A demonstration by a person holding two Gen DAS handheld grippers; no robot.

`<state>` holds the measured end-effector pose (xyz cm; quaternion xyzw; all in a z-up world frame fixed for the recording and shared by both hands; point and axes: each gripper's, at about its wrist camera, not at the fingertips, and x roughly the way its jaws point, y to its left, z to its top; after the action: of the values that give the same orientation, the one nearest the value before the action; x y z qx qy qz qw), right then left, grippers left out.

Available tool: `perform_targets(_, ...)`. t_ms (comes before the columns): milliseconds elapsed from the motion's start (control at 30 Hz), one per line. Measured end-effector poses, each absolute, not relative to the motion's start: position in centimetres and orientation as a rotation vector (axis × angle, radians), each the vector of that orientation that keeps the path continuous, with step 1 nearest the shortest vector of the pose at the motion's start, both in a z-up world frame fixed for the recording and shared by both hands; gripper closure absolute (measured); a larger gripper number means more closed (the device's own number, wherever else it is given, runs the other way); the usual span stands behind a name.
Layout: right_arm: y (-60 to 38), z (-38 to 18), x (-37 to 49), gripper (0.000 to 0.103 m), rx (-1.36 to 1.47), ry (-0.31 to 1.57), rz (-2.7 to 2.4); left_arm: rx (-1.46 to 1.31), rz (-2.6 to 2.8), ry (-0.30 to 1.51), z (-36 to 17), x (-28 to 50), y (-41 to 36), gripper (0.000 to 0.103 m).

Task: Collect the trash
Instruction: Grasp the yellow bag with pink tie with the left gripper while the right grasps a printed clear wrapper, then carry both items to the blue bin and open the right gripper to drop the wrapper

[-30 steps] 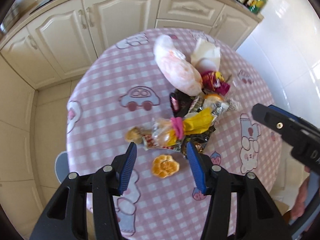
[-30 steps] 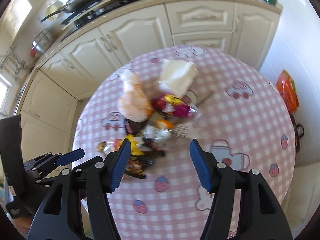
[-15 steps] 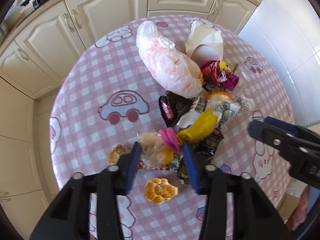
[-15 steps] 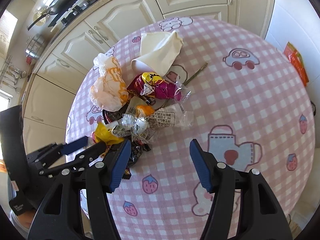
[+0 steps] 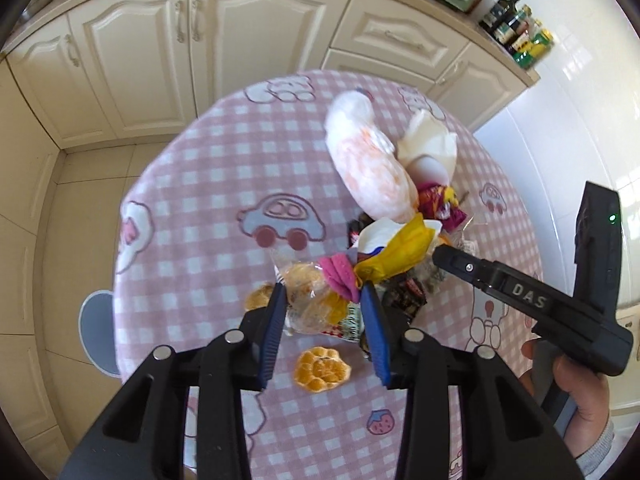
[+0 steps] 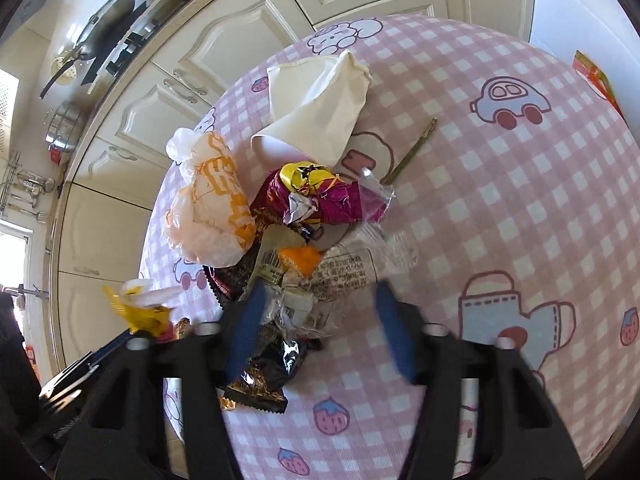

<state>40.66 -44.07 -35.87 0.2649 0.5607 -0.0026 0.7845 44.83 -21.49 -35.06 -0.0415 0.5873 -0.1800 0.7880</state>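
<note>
Since a second earlier, both tools had dropped onto the trash pile mid-table. The left gripper [image 5: 323,312] was closing on the clear snack bag [image 5: 308,300] (pads touching it); the right gripper [image 6: 316,328] was closing around the crumpled wrappers [image 6: 298,308], not yet pinching. Collection had begun.

Wrappers [image 6: 320,204] lie heaped mid-table [image 5: 192,184], a plastic bag [image 5: 372,172] and a paper cup [image 5: 432,152] behind them, cabinets [image 5: 224,40] beyond; a biscuit [image 5: 322,370] sits nearer, apart.
</note>
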Motion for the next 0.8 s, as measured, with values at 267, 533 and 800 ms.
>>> perform_targets(267,-42.8,-34.3,39.2,0.087,0.514,1.203,0.019,-0.155,-0.381,1.246,-33.9,44.4,-18.6,0.066)
perform_targets(533,-37.6,-29.6,36.6,0.087,0.407,1.142,0.085,-0.224,-0.369,1.225,-32.9,43.9,-13.5,0.066)
perform_targets(800,-25.0,-27.3,38.8,0.087,0.276,1.092,0.275,-0.3,-0.267,1.213,-32.2,43.2,-2.7,0.066)
